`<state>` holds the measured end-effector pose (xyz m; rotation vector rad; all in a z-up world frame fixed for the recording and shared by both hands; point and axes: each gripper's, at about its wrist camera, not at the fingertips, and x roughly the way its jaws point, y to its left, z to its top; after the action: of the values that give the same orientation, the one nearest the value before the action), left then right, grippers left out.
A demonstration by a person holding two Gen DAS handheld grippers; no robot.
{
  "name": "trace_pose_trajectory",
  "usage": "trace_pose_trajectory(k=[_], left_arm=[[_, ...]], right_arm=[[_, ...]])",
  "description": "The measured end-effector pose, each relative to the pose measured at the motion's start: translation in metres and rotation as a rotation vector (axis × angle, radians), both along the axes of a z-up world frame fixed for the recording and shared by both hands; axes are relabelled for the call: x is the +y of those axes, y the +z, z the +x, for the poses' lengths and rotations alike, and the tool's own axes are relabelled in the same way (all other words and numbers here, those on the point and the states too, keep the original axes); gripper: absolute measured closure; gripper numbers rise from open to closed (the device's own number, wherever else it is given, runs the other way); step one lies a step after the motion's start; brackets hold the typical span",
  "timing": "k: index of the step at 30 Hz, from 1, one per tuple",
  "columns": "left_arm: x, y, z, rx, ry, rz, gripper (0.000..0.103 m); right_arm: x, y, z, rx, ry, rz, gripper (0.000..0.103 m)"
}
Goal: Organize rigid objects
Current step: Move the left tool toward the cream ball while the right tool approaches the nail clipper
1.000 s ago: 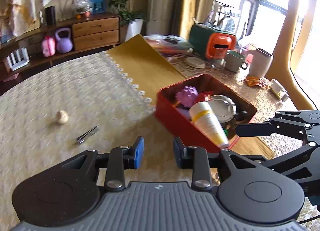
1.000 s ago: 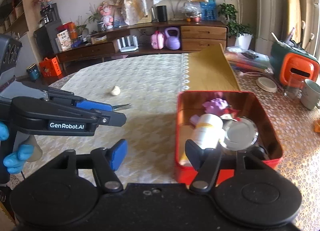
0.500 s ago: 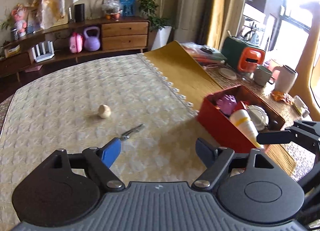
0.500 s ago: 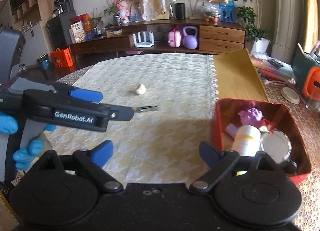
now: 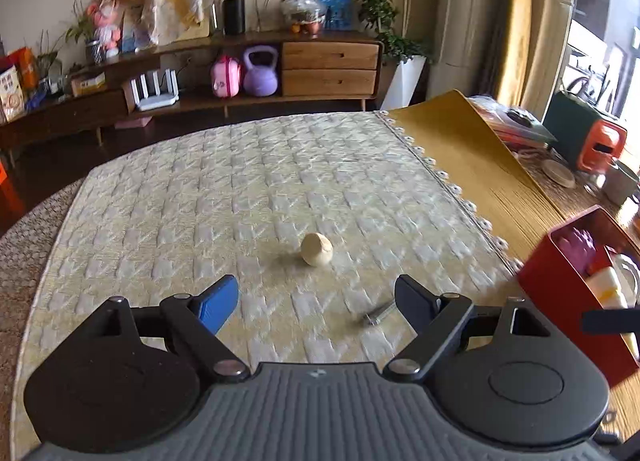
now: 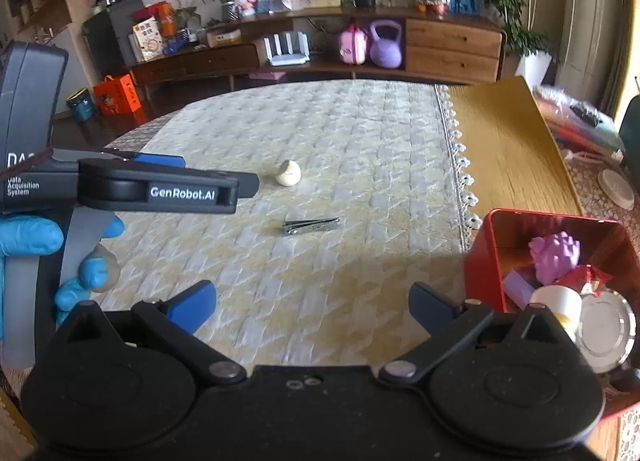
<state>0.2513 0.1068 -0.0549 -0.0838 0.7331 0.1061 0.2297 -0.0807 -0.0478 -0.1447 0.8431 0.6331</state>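
A small beige ball (image 5: 316, 249) lies on the cream patterned tablecloth (image 5: 240, 181); it also shows in the right wrist view (image 6: 288, 172). Metal nail clippers (image 6: 311, 225) lie just nearer; in the left wrist view only their tip (image 5: 376, 314) shows beside my right finger. My left gripper (image 5: 316, 301) is open and empty, just short of the ball. My right gripper (image 6: 312, 305) is open and empty, above the cloth in front of the clippers. A red tin box (image 6: 500, 245) at the right holds a purple toy (image 6: 554, 257), a white bottle (image 6: 558, 301) and a metal lid (image 6: 608, 329).
The left gripper body (image 6: 152, 191) and a blue-gloved hand (image 6: 28, 237) fill the left of the right wrist view. A wooden mat (image 5: 472, 157) lies beyond the cloth's lace edge. A green and orange appliance (image 5: 588, 133) and cups stand far right. A low sideboard (image 5: 240, 73) lines the wall.
My left gripper opened wide and swung left from the red box toward the ball and clippers. The right gripper also shifted left, so the box slid to the right edge.
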Motion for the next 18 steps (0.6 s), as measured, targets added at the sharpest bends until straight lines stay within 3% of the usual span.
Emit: trace_pose_trajectory(k=[18], left_arm=[[0.021, -0.044, 0.069, 0.084, 0.027, -0.053, 0.017]], right_arm=[[0.049, -0.037, 0.052, -0.012, 0.087, -0.098, 0.001]])
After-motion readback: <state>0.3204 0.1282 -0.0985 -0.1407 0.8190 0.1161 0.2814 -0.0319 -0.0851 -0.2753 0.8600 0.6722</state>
